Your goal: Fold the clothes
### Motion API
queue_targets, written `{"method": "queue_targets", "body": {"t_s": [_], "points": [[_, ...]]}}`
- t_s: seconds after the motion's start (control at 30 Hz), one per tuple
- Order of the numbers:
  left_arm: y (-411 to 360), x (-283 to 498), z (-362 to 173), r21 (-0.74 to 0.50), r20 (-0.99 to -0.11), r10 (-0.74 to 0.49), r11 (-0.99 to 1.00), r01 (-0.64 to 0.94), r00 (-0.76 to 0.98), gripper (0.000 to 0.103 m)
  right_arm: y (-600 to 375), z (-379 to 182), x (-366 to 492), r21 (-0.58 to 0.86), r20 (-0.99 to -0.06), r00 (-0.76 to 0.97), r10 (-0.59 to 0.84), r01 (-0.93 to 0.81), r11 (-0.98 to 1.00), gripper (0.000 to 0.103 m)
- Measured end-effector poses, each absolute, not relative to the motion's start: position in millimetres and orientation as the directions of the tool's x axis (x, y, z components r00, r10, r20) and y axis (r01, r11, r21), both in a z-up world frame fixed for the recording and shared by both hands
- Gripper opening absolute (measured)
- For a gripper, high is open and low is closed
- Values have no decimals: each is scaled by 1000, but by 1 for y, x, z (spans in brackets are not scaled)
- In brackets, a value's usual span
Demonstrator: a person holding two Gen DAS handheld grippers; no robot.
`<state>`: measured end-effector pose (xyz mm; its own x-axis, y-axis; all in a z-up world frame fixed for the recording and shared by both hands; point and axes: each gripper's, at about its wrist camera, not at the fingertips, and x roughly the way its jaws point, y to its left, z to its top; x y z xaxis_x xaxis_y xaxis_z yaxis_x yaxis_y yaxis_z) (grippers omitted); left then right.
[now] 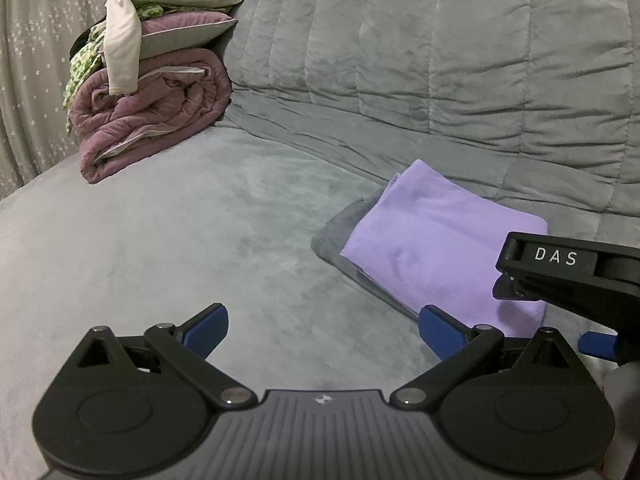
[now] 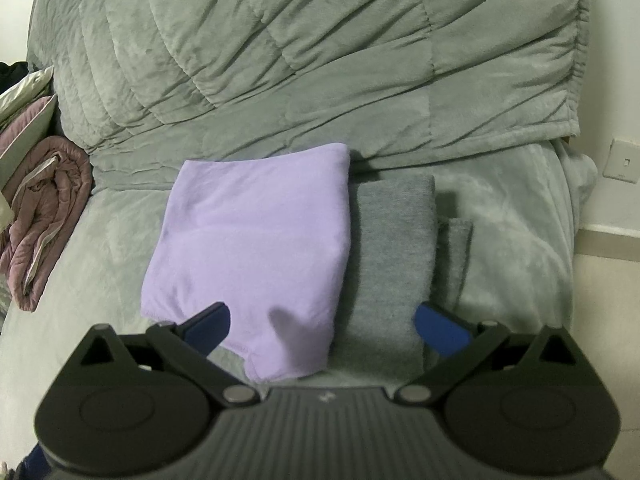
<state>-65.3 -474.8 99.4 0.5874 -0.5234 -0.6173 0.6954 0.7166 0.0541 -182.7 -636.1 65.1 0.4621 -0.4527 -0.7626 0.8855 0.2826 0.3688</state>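
A folded lilac cloth [image 1: 440, 244] [image 2: 256, 248] lies on top of a folded grey garment [image 1: 336, 236] [image 2: 392, 264] on the grey-green bed. My left gripper [image 1: 322, 330] is open over bare bedding, to the left of the stack, with nothing between its blue pads. My right gripper [image 2: 322, 330] is open just above the near edge of the stack, its pads straddling the lilac corner and the grey garment without touching either. The right gripper's black body marked DAS [image 1: 560, 276] shows at the right edge of the left wrist view.
A rolled mauve quilt [image 1: 152, 116] [image 2: 44, 216] with pillows and loose clothes [image 1: 124, 36] piled on it stands at the bed's far left. A bunched grey-green duvet [image 1: 440, 60] [image 2: 304, 60] rises behind the stack. A wall socket [image 2: 624, 166] is at the right.
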Motion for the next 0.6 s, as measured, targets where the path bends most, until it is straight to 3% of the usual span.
{"method": "queue_targets", "body": {"t_s": [0.6], "points": [[-476, -67, 97, 48, -623, -523, 717, 696, 582, 103, -636, 65, -184, 369, -763, 463, -452, 885, 283, 103]]}}
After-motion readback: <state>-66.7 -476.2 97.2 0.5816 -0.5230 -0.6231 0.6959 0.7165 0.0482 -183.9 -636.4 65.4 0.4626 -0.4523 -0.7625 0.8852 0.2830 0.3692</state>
